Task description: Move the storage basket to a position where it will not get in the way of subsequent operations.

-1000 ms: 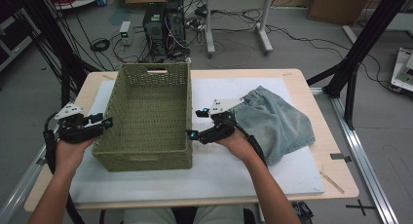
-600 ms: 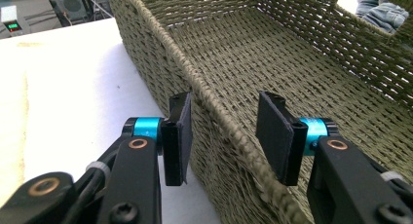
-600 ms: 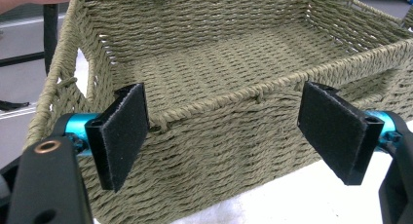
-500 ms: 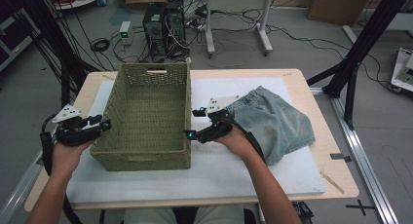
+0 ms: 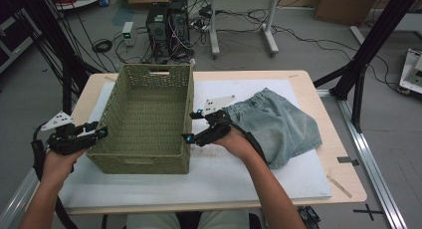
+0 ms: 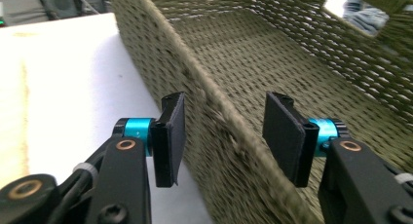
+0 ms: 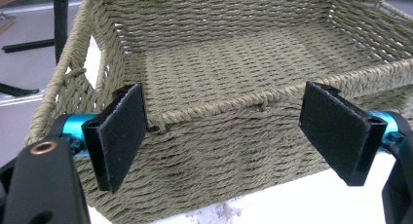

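The woven basket sits on the white mat. At its left wall the left gripper straddles the rim, jaws just widened, pads clear of the weave. At its right wall the right gripper stands spread. Denim shorts lie beyond, right of the basket.

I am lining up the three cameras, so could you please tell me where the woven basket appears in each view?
High view: the woven basket sits left of centre on the white mat.
Left gripper view: its side wall runs between the black jaws.
Right gripper view: its rim crosses between the jaws.
Shared landmark: the handle cut-out in the basket's end wall.
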{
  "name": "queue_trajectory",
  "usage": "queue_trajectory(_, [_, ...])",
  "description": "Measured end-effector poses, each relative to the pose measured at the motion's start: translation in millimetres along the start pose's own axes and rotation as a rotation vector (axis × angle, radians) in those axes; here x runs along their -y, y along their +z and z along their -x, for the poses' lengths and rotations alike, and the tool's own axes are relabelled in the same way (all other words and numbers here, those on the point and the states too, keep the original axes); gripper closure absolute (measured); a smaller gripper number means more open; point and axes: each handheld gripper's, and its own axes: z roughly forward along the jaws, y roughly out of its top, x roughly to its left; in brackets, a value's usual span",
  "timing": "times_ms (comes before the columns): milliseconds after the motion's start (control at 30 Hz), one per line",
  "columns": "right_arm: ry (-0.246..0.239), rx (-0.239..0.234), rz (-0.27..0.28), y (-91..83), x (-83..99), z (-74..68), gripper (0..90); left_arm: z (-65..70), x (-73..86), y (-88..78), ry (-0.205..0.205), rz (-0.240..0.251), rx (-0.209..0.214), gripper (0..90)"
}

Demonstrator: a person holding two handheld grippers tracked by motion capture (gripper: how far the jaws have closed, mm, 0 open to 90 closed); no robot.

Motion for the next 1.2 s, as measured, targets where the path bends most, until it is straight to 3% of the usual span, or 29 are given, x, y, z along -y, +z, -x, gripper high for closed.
queue_trajectory(33, [-0.005, -0.003, 0.0, 0.6, -0.4, 0.3, 18.1, -1.3, 1.0, -0.7, -0.006, 0.003, 0.024, 50.3])
queue_trajectory(167, [-0.002, -0.004, -0.002, 1.2, -0.6, 0.6, 17.8, -1.6, 4.7, -2.3, -0.001, 0.006, 0.057, 51.8])
queue_trajectory(467, [0.002, -0.015, 0.006, 3.2, -0.5, 2.9, 16.2, 2.5, 10.1, -7.8, -0.02, 0.04, 0.059, 63.4])
queue_trajectory(1033, [0.003, 0.034, 0.028, 14.7, -5.5, 5.1, 16.0, 1.7, 19.6, -22.2, -0.048, 0.055, 0.019, 60.0])
queue_trajectory(1133, [-0.007, 0.044, 0.027, 19.2, -8.8, 3.5, 16.0, -2.0, 21.4, -25.8, -0.056, 0.059, 0.004, 59.5])
queue_trajectory(1200, [-0.002, 0.052, 0.028, 22.1, -10.5, 2.0, 16.0, -4.9, 22.1, -27.4, -0.071, 0.058, -0.025, 54.4])
